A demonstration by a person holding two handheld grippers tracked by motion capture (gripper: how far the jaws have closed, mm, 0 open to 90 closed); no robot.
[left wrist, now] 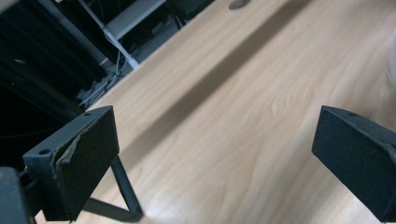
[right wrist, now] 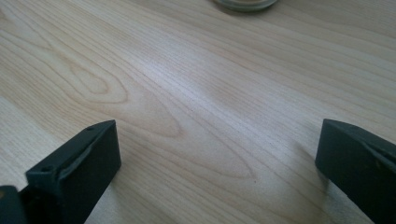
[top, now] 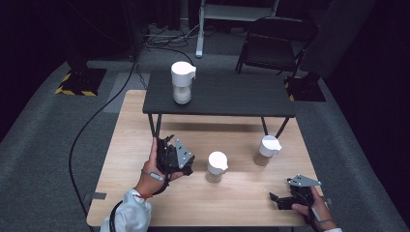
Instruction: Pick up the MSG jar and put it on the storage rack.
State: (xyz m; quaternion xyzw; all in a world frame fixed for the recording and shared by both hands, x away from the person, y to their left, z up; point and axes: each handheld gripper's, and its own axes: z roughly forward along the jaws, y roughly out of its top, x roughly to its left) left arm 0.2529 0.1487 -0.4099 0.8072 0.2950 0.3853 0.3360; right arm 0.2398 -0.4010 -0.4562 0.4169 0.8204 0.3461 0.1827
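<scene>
Three white-lidded jars with pale contents stand in the high view. One jar [top: 182, 83] is on a dark raised shelf [top: 232, 94] at the back. A second jar [top: 216, 166] is mid-table and a third jar [top: 267, 150] is to its right. My left gripper [top: 163, 141] [left wrist: 215, 140] is held left of the middle jar, open, pointing at the shelf's leg [left wrist: 126, 191]. My right gripper [top: 275, 199] [right wrist: 217, 144] rests low at the front right, open over bare wood. A jar's base [right wrist: 245, 3] shows at the top edge of the right gripper view.
The light wooden table [top: 145, 203] carries the dark shelf on thin black legs. Behind it stand a folding chair [top: 275, 43] and a white frame [top: 200, 29]. Cables [top: 96, 116] run over the grey floor at the left.
</scene>
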